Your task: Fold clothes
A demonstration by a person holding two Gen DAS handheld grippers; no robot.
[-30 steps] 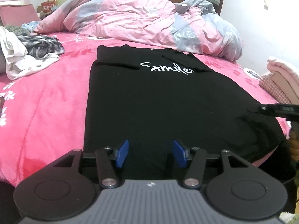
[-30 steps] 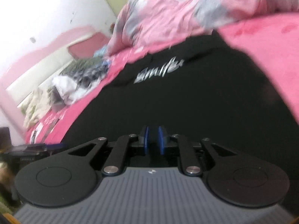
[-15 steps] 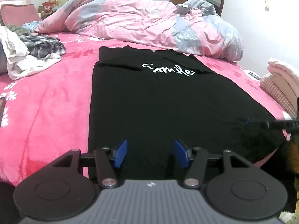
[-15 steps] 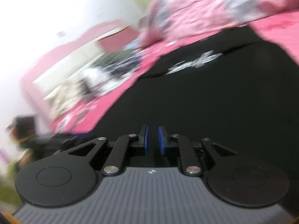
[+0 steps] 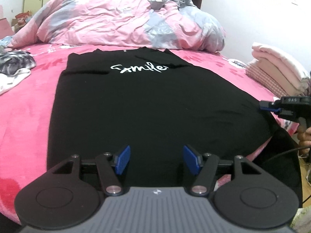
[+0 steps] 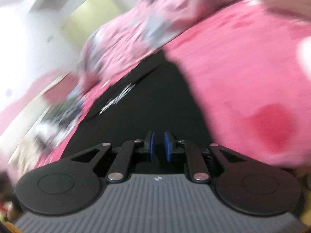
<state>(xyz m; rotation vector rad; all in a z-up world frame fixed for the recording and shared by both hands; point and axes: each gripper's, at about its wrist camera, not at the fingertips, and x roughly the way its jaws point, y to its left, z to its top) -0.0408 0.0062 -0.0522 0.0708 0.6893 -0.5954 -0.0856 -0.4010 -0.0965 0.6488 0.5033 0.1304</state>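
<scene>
A black T-shirt (image 5: pixel 151 106) with white "Smile" lettering lies flat on the pink bed (image 5: pixel 27 108), sleeves folded in and hem toward me. My left gripper (image 5: pixel 155 160) hovers over the hem. Its jaws are opening, with nothing pinched between the blue pads. My right gripper (image 5: pixel 261 105) comes in from the right, tips at the shirt's right edge. In the blurred right wrist view the right gripper (image 6: pixel 159 145) shows only a thin slit between its pads, above the T-shirt (image 6: pixel 155 101). Whether cloth sits in that slit is not visible.
A crumpled pink and grey duvet (image 5: pixel 116 19) is heaped at the head of the bed. Folded pink clothes (image 5: pixel 276 71) are stacked at the right edge. Loose grey and white garments (image 5: pixel 13 68) lie at the left. A hand (image 5: pixel 305 136) holds the right gripper.
The left gripper's pads have spread wider and its view has shifted across the shirt. The right gripper has swung and rolled, and its view now tilts and blurs.
</scene>
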